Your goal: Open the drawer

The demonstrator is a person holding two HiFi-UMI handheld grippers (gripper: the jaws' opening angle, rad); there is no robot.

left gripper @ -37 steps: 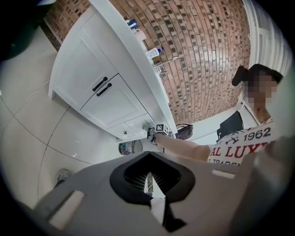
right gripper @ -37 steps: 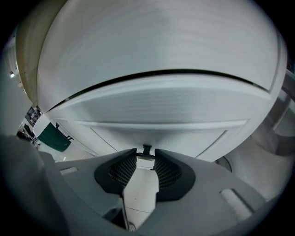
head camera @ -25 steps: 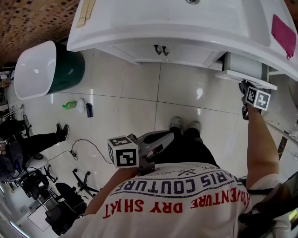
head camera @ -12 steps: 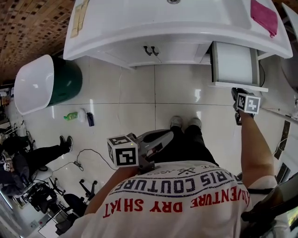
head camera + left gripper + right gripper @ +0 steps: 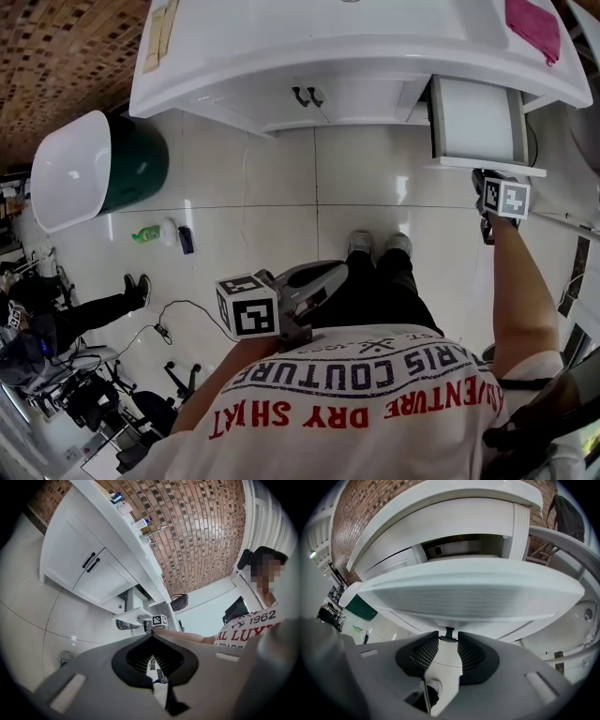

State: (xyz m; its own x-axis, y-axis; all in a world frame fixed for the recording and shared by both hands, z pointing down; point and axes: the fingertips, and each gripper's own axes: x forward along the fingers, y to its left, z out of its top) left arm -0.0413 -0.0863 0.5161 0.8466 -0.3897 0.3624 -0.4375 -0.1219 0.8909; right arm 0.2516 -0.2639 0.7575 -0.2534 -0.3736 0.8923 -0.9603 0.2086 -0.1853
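Observation:
The white drawer [image 5: 473, 117] stands pulled out of the white vanity [image 5: 281, 56] at the upper right of the head view. My right gripper [image 5: 485, 178] is at the drawer's front edge. In the right gripper view the drawer front [image 5: 468, 592] fills the frame. Its small dark knob [image 5: 448, 637] sits between the two pads, and my right gripper [image 5: 446, 638] is shut on it. The jaws have just been opening slightly, with the knob still between them. My left gripper [image 5: 333, 272] is held low near my body, shut and holding nothing [image 5: 151, 641].
Two cabinet doors with dark handles [image 5: 307, 95] are left of the drawer. A pink cloth [image 5: 536, 28] lies on the vanity top. A green and white bin [image 5: 98, 159] and small bottles [image 5: 159, 232] stand on the tiled floor at left. Another person's legs [image 5: 84, 305] are further left.
The right gripper has drawn the drawer further out of the vanity, then held still. The left gripper has stayed where it was.

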